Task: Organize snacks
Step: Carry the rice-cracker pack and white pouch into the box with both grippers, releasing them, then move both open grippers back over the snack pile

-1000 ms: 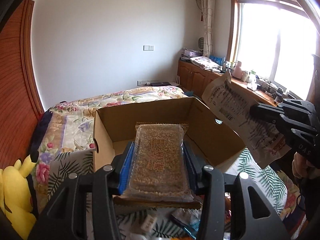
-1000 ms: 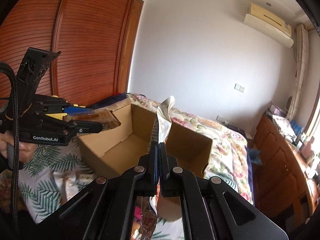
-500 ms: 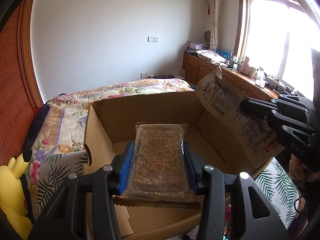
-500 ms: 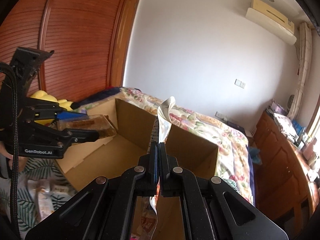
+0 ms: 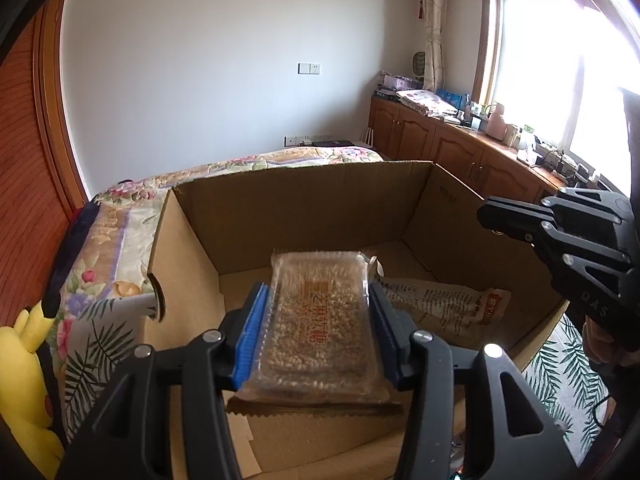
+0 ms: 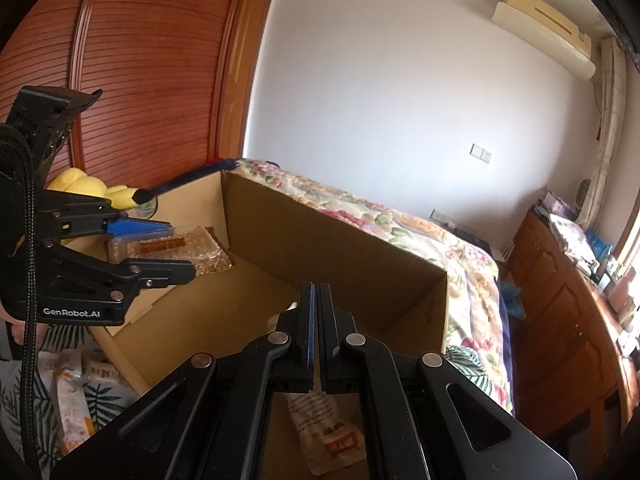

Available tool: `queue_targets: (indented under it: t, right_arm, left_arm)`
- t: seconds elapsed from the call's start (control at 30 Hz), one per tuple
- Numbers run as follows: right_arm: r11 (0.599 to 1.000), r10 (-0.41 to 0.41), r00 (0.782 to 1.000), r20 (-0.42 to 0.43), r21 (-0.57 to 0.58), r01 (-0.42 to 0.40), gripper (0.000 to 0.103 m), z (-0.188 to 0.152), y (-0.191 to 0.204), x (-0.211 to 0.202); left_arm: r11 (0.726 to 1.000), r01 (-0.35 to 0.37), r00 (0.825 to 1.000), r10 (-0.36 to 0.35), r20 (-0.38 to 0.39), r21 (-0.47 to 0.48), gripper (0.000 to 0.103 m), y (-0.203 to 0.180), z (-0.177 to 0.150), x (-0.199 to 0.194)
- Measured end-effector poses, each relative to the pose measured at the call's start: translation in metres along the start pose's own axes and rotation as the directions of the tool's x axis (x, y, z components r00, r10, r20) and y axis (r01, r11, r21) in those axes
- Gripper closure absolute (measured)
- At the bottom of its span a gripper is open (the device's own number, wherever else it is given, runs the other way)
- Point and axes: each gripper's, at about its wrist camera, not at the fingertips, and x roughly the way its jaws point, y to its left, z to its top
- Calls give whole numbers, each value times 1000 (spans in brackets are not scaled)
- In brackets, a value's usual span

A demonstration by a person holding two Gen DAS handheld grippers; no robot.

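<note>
Above the open cardboard box [image 5: 304, 216], which stands on a bed with a floral and leaf-print cover [image 5: 104, 264], both hand-held grippers are positioned over the interior. The left gripper [image 5: 316, 312] clamps a clear packet of grain-coloured candy [image 5: 320, 320] by its two long edges; its blue-padded fingers [image 5: 250, 332] press against the left side of the packet and the dark fingers against the right. The packet is held flat and level, with red printed characters facing up, above the left half of the box floor; whether it touches the floor cannot be told. In the right wrist view the same packet [image 6: 168, 252] appears near the box's far left wall, gripped by the left gripper [image 6: 160, 248].

The right gripper [image 6: 316, 300] shows its jaws almost together, with only a thin slit between them and nothing held. Below it, a flat paper snack bag [image 6: 332, 436] with black print and a red label lies on the box floor; the left wrist view places this bag [image 5: 448, 306] in the right half of the box, just beside the candy packet. The right gripper [image 5: 504, 220] hangs above the box's right wall.

Outside the box, further wrapped snacks [image 6: 76, 396] lie on the bedcover at the near left corner, and a yellow plush toy [image 5: 24, 392] rests by the wooden wardrobe [image 6: 152, 80].
</note>
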Motion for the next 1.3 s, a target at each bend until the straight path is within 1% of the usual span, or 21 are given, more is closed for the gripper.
queue_targets:
  t: [0.07, 0.2, 0.23, 0.37, 0.47, 0.63, 0.77, 0.93, 1.17, 1.27, 1.3]
  right_arm:
    - [1000, 2, 1000, -2, 6, -2, 103, -1, -1, -1]
    - [1000, 12, 1000, -8, 27, -12, 103, -7, 0, -8]
    - [999, 12, 1000, -11, 34, -12, 103, -10, 0, -11]
    - [998, 23, 1000, -15, 62, -22, 103, -17, 1, -23]
    - [996, 34, 999, -9, 87, -33, 103, -24, 5, -39]
    - [991, 45, 999, -1, 124, -45, 103, -41, 17, -67]
    - [987, 54, 999, -7, 153, -52, 102, -59, 30, -87]
    - [979, 56, 998, -19, 196, -51, 91, -86, 42, -105]
    - [978, 49, 998, -37, 206, -40, 81, -123, 61, -119]
    - [975, 48, 998, -42, 221, -37, 75, -135, 68, -122]
    - [974, 47, 998, -42, 223, -37, 69, -138, 69, -123]
  left_arm:
    - [1000, -8, 1000, 8, 10, 1, 44, -1, 0, -2]
    - [1000, -11, 1000, 11, 20, -5, 43, -4, -2, -9]
    - [1000, -13, 1000, 13, 22, -5, 42, -5, -3, -12]
    - [1000, -14, 999, 14, 36, 7, 41, -14, -7, -30]
    - [1000, -9, 999, 9, 50, 7, 40, -18, -13, -48]
    - [1000, 0, 997, -1, 72, 13, 30, -26, -30, -78]
    - [1000, 2, 998, -2, 70, 3, 30, -31, -49, -96]
    - [1000, -6, 998, 5, 57, 5, 30, -39, -77, -110]
    - [1000, -19, 1000, 19, 20, 1, 30, -44, -115, -112]
    - [1000, -22, 1000, 22, 5, -11, 30, -44, -130, -110]
    - [1000, -19, 1000, 19, -2, -19, 30, -43, -135, -109]
